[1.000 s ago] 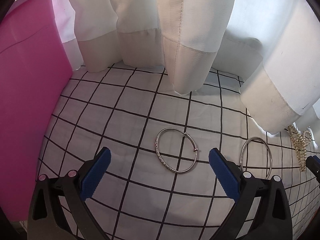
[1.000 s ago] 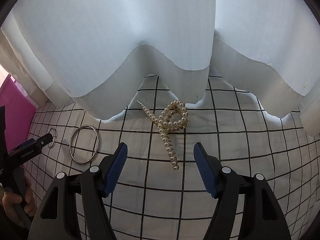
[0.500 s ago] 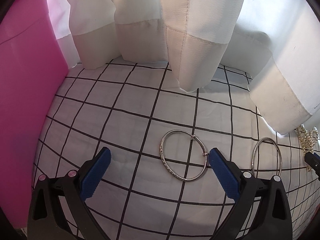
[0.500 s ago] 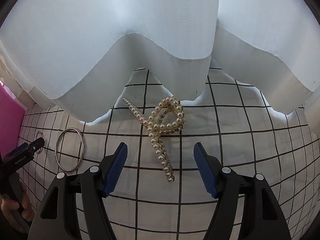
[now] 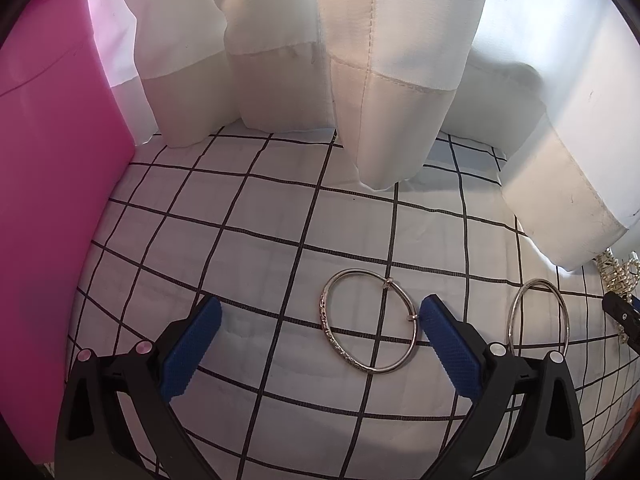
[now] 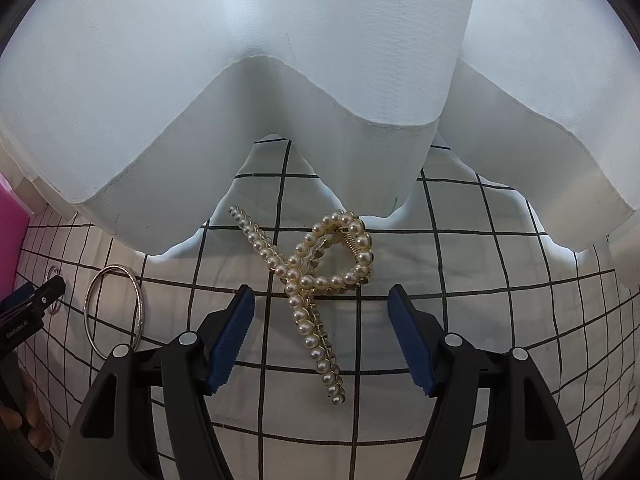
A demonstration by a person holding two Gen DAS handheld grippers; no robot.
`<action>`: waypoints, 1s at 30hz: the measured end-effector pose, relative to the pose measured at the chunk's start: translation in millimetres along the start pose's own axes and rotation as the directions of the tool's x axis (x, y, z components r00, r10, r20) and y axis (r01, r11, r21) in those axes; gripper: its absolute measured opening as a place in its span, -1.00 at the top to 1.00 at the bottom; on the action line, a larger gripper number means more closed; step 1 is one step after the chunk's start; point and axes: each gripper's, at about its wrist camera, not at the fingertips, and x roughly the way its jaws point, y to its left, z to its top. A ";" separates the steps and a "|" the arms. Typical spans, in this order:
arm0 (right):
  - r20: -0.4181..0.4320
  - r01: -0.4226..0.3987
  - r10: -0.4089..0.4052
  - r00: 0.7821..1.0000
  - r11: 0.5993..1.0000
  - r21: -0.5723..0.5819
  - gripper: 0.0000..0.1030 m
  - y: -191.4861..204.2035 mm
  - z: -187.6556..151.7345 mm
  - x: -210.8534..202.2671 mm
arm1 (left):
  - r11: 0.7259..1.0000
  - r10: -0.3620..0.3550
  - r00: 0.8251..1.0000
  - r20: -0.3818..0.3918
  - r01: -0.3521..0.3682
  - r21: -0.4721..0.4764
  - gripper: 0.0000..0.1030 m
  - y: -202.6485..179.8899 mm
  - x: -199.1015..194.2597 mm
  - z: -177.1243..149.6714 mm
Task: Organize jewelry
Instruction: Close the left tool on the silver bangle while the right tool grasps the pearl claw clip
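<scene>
both tools gape, holding nothing. the left tool (image 5: 320, 322) hovers over a bangle (image 5: 370, 321) lying on the checked cloth (image 5: 248, 216). the right tool (image 6: 321, 322) straddles the pearl clip (image 6: 316, 276); a second bangle (image 6: 114, 312) lies left.

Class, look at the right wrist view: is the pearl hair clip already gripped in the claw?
No: the pearl hair clip lies on the checked cloth between the open fingers of the right claw, untouched.
</scene>
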 end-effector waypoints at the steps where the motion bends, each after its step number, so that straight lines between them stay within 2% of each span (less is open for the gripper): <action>1: 0.001 0.009 -0.009 1.000 1.000 -0.012 -0.36 2.9 0.9 2.1 | 1.000 0.000 1.000 0.003 0.000 0.003 -0.89 0.1 0.6 1.5; 7: 0.020 0.017 -0.017 1.000 1.000 -0.014 -0.49 11.8 8.5 13.2 | 1.000 -0.006 1.000 0.019 0.006 0.008 -0.89 2.7 -3.0 -6.2; 14: 0.051 0.001 0.000 0.999 1.000 -0.025 -0.43 19.0 11.8 20.4 | 1.000 -0.012 1.000 0.028 0.011 0.013 -0.82 1.9 -2.3 -6.6; 15: 0.058 -0.001 0.002 0.998 1.000 -0.031 -0.37 20.3 3.3 15.2 | 1.000 -0.015 0.999 0.032 0.014 0.017 -0.76 1.4 -4.8 -9.6; 17: 0.066 0.000 0.002 0.998 0.999 -0.035 -0.02 17.3 0.1 8.8 | 0.999 -0.023 0.999 0.040 0.022 0.028 -0.61 0.0 -6.5 -10.8; 19: 0.066 -0.007 0.010 0.998 0.999 -0.035 0.09 16.1 0.4 7.9 | 0.999 -0.031 0.998 0.050 0.029 0.038 -0.38 -3.3 -9.4 -12.9; 20: 0.067 -0.004 0.007 0.998 0.999 -0.042 0.10 17.1 0.7 8.7 | 0.999 -0.035 0.998 0.056 0.032 0.042 -0.19 -4.8 -11.0 -14.6; 21: 0.069 -0.002 0.006 0.998 0.999 -0.047 0.10 17.6 0.7 9.2 | 0.998 -0.040 0.997 0.061 0.037 0.047 0.10 -6.3 -12.7 -16.2; 27: 0.081 -0.015 0.018 0.997 0.999 -0.042 0.16 17.0 -9.8 1.2 | 0.998 -0.058 0.997 0.049 0.057 0.028 0.11 -3.6 -12.4 -24.4; 30: 0.083 -0.024 0.027 0.996 0.999 -0.036 0.16 19.8 -26.0 -6.6 | 0.997 -0.074 0.996 0.047 0.073 0.008 0.11 9.5 -16.3 -28.2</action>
